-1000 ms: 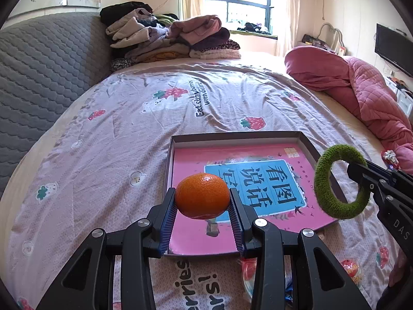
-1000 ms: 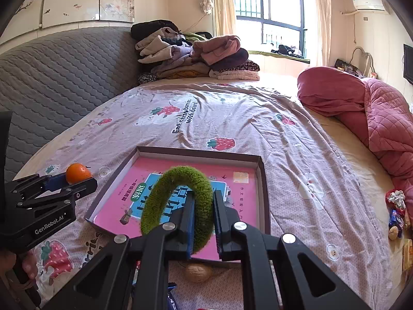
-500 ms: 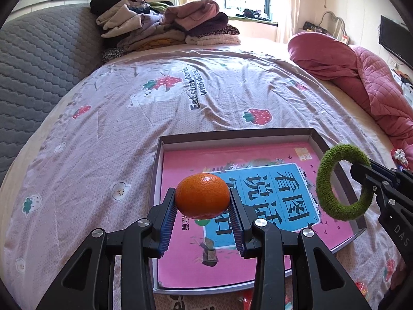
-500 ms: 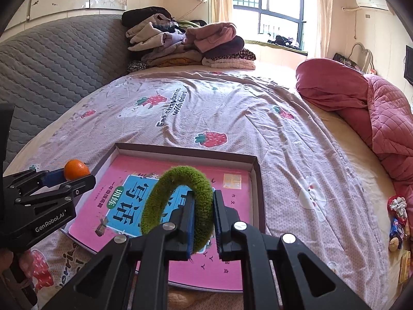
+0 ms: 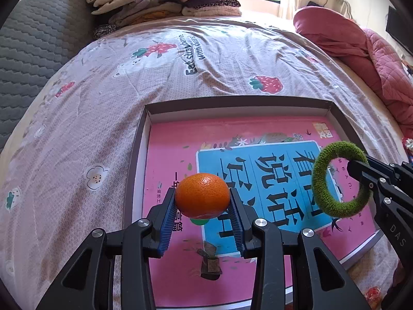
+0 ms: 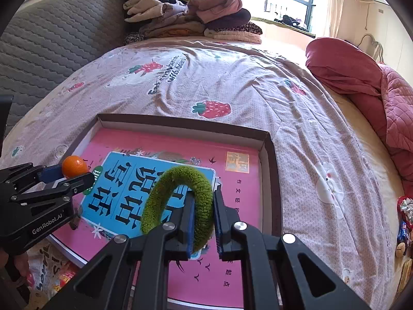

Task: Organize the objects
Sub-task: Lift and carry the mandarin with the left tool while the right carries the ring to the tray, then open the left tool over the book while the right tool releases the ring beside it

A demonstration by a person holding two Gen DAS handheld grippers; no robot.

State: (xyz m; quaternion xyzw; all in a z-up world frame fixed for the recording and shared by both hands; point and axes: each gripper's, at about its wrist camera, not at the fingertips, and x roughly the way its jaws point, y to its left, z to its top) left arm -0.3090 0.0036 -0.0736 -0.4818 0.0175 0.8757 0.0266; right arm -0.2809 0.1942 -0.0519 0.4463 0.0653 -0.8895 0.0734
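Your shallow dark cardboard tray (image 5: 139, 155), lined with a pink picture book (image 5: 167, 160), lies on the bed (image 5: 180, 64); its near edge is cut off. Your right claw (image 6: 202, 219) pinches the fuzzy green ring (image 6: 155, 204); it may snag on release. Your left claw (image 5: 202, 206) grips the round orange tangerine (image 5: 202, 196) above the book; it could roll.

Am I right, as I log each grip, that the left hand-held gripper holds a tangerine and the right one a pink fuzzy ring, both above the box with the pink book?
Not quite: the fuzzy ring is green, as the right wrist view shows. The left hand-held gripper does hold the tangerine, the right hand-held gripper the ring, both above the box with the pink book.
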